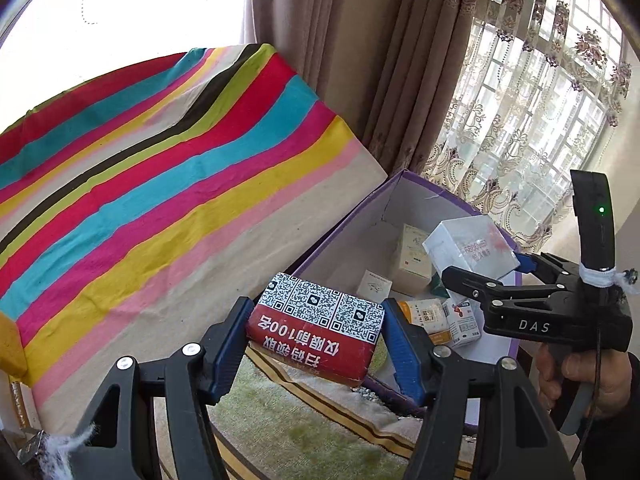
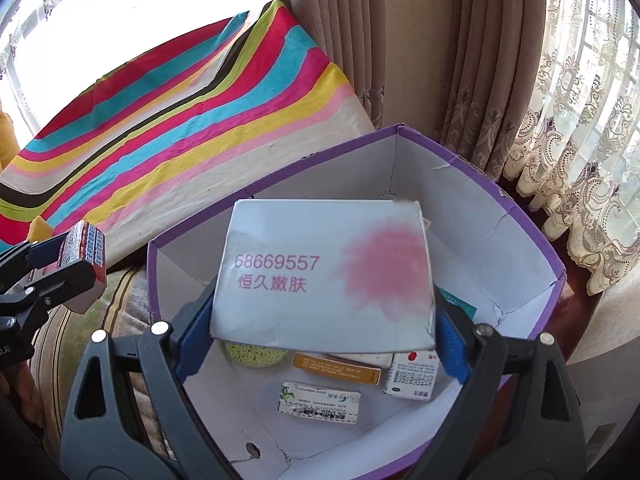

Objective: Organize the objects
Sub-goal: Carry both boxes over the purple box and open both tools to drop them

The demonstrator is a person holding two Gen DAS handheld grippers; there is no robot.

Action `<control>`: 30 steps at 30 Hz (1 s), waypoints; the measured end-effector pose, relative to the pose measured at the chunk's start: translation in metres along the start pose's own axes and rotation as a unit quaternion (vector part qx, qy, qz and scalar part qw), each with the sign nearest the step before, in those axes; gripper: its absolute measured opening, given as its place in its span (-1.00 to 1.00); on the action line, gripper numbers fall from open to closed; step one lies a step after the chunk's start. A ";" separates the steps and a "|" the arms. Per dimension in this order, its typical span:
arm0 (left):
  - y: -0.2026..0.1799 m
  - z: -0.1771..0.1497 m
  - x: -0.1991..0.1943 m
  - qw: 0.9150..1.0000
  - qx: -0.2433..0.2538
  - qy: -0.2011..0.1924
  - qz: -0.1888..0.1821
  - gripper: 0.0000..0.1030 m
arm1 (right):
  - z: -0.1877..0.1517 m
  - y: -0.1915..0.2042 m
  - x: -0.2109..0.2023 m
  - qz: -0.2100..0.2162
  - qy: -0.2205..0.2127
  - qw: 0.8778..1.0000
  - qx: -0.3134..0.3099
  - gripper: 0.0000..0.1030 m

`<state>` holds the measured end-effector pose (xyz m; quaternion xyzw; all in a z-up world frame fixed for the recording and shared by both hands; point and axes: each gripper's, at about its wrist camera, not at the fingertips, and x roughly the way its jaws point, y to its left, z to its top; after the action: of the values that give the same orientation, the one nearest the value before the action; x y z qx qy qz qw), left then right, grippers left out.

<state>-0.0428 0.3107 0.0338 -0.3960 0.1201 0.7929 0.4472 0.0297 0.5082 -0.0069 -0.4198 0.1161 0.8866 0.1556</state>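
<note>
White box (image 2: pixel 324 276) in pink: "68669557", "恒久嫩肤" underneath. Red pack (image 1: pixel 316 328): three QR codes up top, upside-down white text, "100" about the only clear bit. "DAS" on the black gripper (image 1: pixel 534 326). Small boxes' print too tiny to read.

Glossy white carton (image 2: pixel 324 272), matt purple cardboard box (image 2: pixel 520 216), striped woven cloth (image 1: pixel 160 184), lace curtain (image 1: pixel 520 120).
</note>
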 end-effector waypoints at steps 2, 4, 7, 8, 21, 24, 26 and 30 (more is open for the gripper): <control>-0.010 0.004 0.005 1.000 0.013 0.001 -0.008 0.26 | 0.001 -0.005 -0.003 -0.007 -0.005 1.000 0.001 0.81; -0.017 0.008 0.010 1.000 0.023 0.003 -0.013 0.29 | 0.002 -0.008 -0.005 -0.012 -0.009 1.000 0.002 0.81; -0.024 0.010 0.013 0.999 0.029 0.004 -0.023 0.41 | 0.004 -0.010 -0.010 -0.020 -0.017 1.000 -0.001 0.82; -0.026 0.011 0.013 0.999 0.030 0.003 -0.025 0.47 | 0.004 -0.009 -0.012 -0.024 -0.022 0.999 -0.006 0.82; -0.018 0.007 -0.022 0.994 0.021 -0.073 0.079 0.69 | 0.014 0.021 -0.044 -0.079 -0.122 0.986 -0.075 0.99; -0.008 0.002 -0.038 0.992 0.008 -0.096 0.083 0.69 | 0.014 0.035 -0.050 -0.084 -0.140 0.982 -0.099 0.99; -0.002 -0.002 -0.047 0.989 0.007 -0.108 0.098 0.69 | 0.014 0.044 -0.052 -0.084 -0.145 0.980 -0.108 0.99; 0.015 -0.015 -0.065 0.989 -0.004 -0.119 0.085 0.69 | 0.012 0.057 -0.057 -0.004 -0.138 0.984 -0.108 0.99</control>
<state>-0.0286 0.2542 0.0695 -0.2891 0.0965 0.8699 0.3879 0.0342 0.4497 0.0488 -0.3079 -0.0049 0.9428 0.1275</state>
